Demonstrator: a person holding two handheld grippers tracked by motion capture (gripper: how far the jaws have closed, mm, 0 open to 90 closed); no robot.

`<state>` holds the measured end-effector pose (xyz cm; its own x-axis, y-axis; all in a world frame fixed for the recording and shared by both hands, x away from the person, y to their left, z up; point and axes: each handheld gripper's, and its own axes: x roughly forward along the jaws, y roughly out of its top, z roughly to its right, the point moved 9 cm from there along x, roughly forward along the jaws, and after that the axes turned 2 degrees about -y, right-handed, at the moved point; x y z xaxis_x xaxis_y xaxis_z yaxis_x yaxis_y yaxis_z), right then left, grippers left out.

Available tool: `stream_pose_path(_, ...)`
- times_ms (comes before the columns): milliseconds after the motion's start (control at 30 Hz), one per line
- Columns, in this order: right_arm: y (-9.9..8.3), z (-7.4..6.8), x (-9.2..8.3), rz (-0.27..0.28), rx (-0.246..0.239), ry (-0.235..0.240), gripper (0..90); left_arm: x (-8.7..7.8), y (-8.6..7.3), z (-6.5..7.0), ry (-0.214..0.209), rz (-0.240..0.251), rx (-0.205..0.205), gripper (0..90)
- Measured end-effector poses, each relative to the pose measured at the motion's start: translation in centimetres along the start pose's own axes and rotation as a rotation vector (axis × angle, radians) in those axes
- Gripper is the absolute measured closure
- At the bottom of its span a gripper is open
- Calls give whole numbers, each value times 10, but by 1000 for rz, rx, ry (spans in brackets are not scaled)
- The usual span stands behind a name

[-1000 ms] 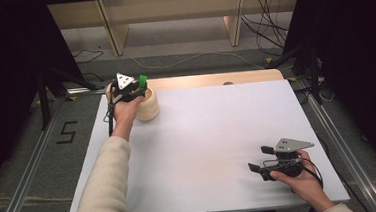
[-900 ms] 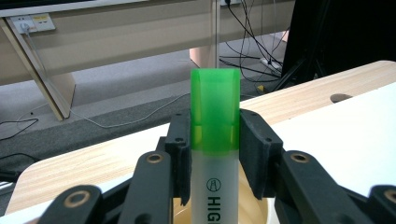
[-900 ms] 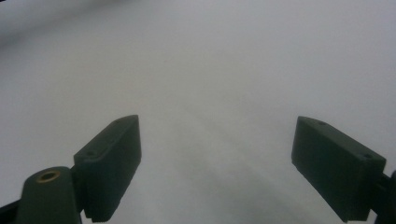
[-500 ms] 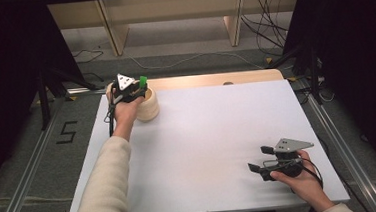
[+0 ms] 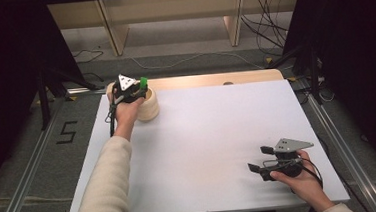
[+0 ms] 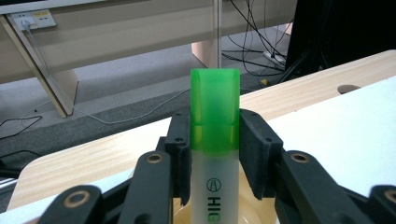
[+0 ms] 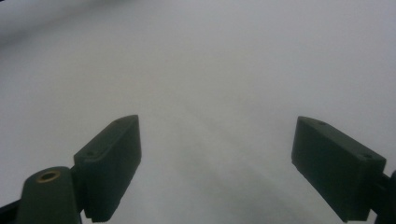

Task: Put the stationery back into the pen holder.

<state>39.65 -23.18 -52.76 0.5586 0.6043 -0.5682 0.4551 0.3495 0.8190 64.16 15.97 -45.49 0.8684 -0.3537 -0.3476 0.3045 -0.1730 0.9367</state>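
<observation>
Nothing has moved since earlier: the left hand-held gripper (image 6: 215, 154) clamps the green highlighter (image 6: 215, 121) over the cream cup (image 5: 148, 106), the right hand-held gripper (image 7: 215, 163) idles wide open, and a tilted release could tip the highlighter onto the tabletop (image 5: 213, 134).

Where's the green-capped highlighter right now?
The green-capped highlighter stands upright, clamped in the left gripper, over the round wooden cup at the table's far-left corner.

You work at a white table (image 5: 204, 150) with a bare wooden strip (image 5: 214, 79) along its far edge, pierced by a small hole (image 5: 228, 83); a pale wooden cup (image 5: 148, 106) stands on the far left part
</observation>
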Motion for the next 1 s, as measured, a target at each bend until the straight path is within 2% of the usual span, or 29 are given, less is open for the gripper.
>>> stream_pose_path(600,0,-1,1,0,5,4,169,4,-15,1,3,-55,3,665)
stream_pose_path(1000,0,-1,1,0,5,4,169,5,-16,2,11,-67,18,663)
